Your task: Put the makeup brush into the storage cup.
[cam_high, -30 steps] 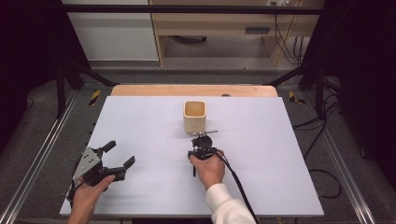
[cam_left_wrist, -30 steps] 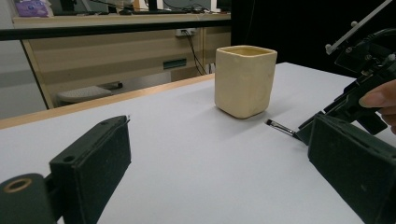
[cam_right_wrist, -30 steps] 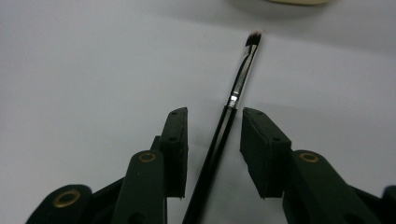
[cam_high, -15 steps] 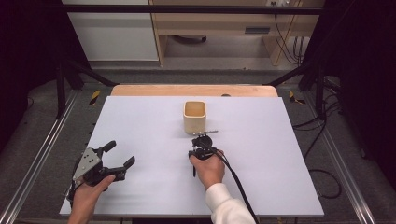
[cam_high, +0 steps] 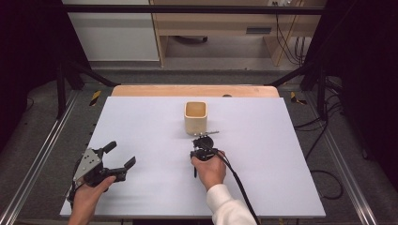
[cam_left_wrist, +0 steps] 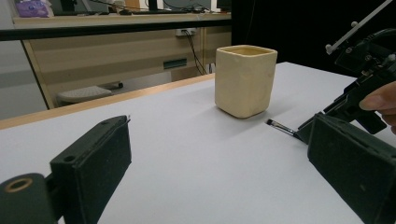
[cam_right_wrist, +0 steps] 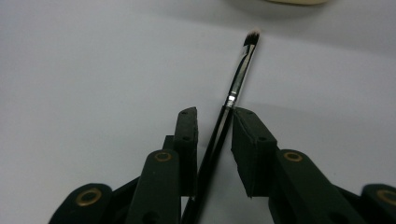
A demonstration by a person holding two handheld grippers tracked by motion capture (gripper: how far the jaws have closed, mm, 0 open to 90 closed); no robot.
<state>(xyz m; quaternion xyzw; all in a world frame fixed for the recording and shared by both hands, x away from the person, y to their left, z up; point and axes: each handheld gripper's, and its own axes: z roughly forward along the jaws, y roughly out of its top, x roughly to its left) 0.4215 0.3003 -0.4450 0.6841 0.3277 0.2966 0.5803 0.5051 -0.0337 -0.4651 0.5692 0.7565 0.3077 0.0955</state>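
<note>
A slim black brush (cam_right_wrist: 236, 79) with a silver ferrule and dark bristles lies on the white table, its tip pointing at a cream square cup (cam_high: 195, 117). My right gripper (cam_right_wrist: 215, 113) straddles the brush handle. Its jaws have just been closing, and narrow gaps still show beside the handle. In the high view the right gripper (cam_high: 201, 140) sits just in front of the cup, held low over the table. My left gripper (cam_high: 121, 153) rests at the near left, open and holding nothing. From the left gripper (cam_left_wrist: 219, 126) view, the cup (cam_left_wrist: 245, 79) and the brush tip (cam_left_wrist: 280, 126) lie ahead.
The white table top (cam_high: 281, 154) has a wooden strip (cam_high: 141, 90) along its far edge. Black frame posts stand at both sides. A cable trails from the right gripper toward the near edge.
</note>
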